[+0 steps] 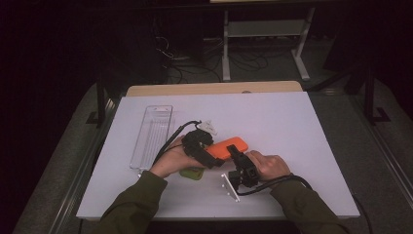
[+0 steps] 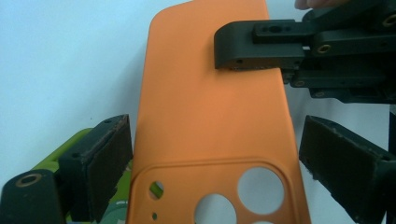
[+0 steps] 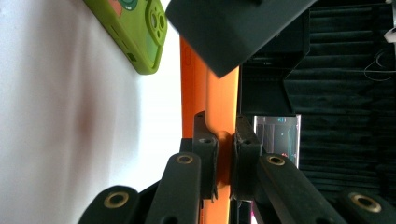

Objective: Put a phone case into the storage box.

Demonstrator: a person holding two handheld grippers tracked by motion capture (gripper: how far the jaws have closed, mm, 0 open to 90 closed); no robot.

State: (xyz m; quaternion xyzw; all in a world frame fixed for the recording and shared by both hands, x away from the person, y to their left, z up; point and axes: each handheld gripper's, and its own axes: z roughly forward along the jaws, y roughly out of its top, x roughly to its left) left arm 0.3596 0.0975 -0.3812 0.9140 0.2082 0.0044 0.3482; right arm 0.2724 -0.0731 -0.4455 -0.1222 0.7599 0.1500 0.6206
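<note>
An orange phone case (image 1: 229, 146) is held above the white table, its back with the camera cut-outs (image 2: 210, 116) facing the left gripper's camera. My right gripper (image 3: 223, 122) is shut on one long edge of it, its jaws gripping that edge (image 2: 252, 46) from the side. My left gripper (image 2: 215, 128) straddles the camera end with its pads (image 2: 109, 158) standing just off both edges, so it is open. A green phone case (image 1: 192, 173) lies flat on the table under the left hand.
A clear plastic tray (image 1: 152, 136) lies lengthwise at the table's left. The white tabletop (image 1: 292, 126) ends at a wooden strip at the back. Beyond it stand dark floor, cables and a white frame (image 1: 265, 29).
</note>
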